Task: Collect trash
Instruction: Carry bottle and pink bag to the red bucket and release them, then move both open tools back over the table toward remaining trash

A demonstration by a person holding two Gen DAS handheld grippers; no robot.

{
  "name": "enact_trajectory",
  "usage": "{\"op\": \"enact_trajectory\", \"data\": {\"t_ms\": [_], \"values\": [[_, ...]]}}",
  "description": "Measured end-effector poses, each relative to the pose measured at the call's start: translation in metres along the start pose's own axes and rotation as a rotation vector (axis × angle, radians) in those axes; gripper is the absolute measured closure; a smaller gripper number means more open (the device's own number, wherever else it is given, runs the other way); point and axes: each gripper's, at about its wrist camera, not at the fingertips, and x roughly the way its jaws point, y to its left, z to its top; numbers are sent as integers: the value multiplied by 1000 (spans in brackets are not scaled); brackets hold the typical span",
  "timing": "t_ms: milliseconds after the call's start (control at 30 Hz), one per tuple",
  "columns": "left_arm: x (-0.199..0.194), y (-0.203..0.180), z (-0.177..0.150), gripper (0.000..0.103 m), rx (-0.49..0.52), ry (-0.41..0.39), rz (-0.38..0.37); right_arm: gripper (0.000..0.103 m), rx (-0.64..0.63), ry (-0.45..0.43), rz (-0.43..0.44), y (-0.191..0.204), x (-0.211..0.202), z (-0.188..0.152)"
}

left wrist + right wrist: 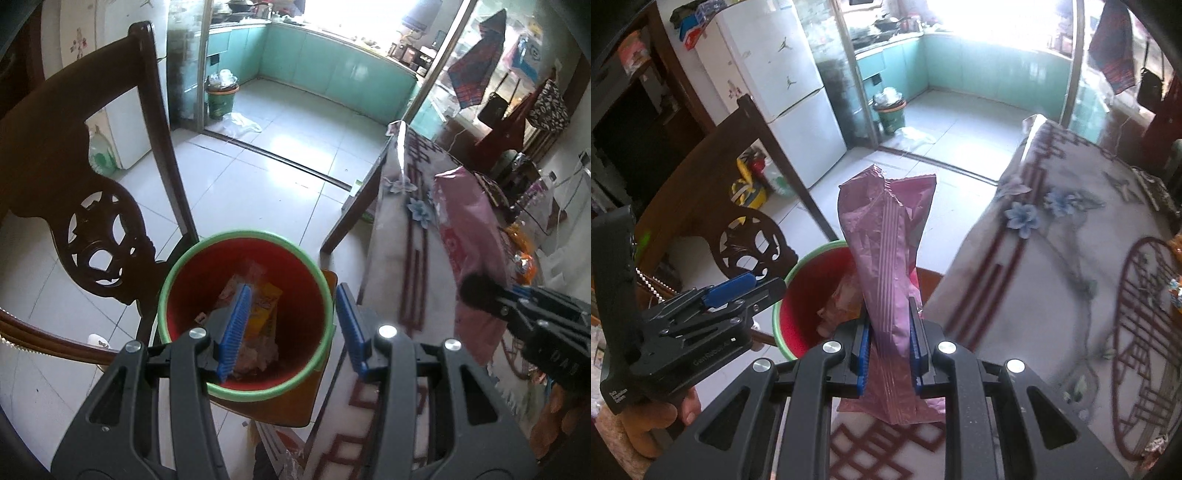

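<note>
My right gripper [889, 328] is shut on a crumpled pink snack wrapper [886, 236] that stands upright between its blue pads. The wrapper hangs near the right rim of a red bucket with a green rim [783, 284]. From the left wrist view the same wrapper [469, 240] and right gripper [495, 297] sit to the right over the table edge. My left gripper [293, 314] hovers open above the bucket [243, 234], nothing between its pads. Yellow and pale wrappers [264, 306] lie inside the bucket.
The bucket rests on an orange-brown stool [288, 406] between a dark carved wooden chair [92, 221] and a table under a flowered cloth [1052, 258]. A white fridge [783, 92] and a full green bin [891, 114] stand by the kitchen doorway.
</note>
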Motion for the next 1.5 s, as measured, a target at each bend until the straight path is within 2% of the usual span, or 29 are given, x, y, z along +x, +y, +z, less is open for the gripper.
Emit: {"op": "enact_trajectory", "data": {"t_ms": [300, 467, 500, 533, 567, 600, 800, 1067, 1267, 1500], "values": [[-2, 25, 8, 57, -54, -17, 27, 85, -10, 93, 63, 15, 46, 9], [-6, 36, 10, 57, -82, -27, 43, 84, -49, 106, 87, 31, 58, 14], [-8, 38, 10, 57, -89, -31, 46, 79, -52, 102, 92, 32, 58, 15], [-8, 39, 10, 57, -93, -33, 49, 69, -54, 98, 96, 34, 59, 17], [-10, 41, 9, 57, -101, -38, 54, 46, -53, 88, 96, 35, 58, 17], [-11, 43, 9, 57, -110, -42, 57, 43, -52, 62, 90, 36, 54, 18], [-16, 44, 6, 57, -112, -45, 67, 44, -97, 4, 65, 41, 31, 17], [-23, 21, 1, 57, -61, -54, 50, 44, -91, -78, 43, 33, -11, 11], [-24, -6, -5, 57, -3, -46, 29, 44, -49, -122, 12, 11, -39, -4], [-20, -50, -15, 57, 78, -29, -15, 44, 47, -138, -45, -36, -68, -34]]}}
